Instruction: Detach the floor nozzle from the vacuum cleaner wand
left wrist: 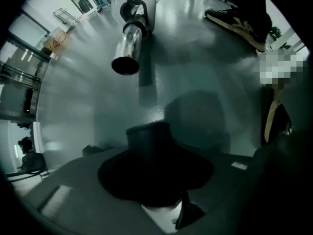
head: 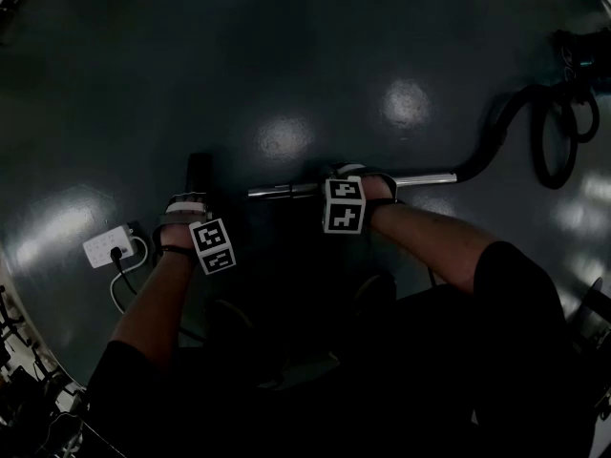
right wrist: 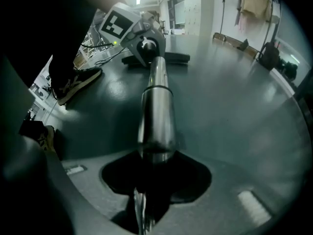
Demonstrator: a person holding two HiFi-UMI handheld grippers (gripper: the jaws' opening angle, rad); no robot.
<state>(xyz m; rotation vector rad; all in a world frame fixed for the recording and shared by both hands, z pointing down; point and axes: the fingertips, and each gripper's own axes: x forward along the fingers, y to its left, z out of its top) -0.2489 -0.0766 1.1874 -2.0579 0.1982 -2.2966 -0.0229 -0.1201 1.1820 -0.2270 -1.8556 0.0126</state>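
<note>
Left gripper (head: 191, 208) sat slack around floor nozzle (left wrist: 146, 138) neck, already off wand (right wrist: 156, 111); right gripper (head: 355, 181) clamped wand. Next probably needed: lift left clear.

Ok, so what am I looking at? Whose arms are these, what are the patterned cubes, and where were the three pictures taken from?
No robot: a person holds a two-jaw gripper in each hand, and the cubes belong to those. One camera sits on the person's head, looking down at the floor; the other two ride on the grippers. The right gripper is clamped on the vacuum's metal wand. The left gripper has a black tube, apparently the floor nozzle's neck, between its jaws; whether they squeeze it I can't tell. The wand's open end is free. A white power strip lies nearby.
</note>
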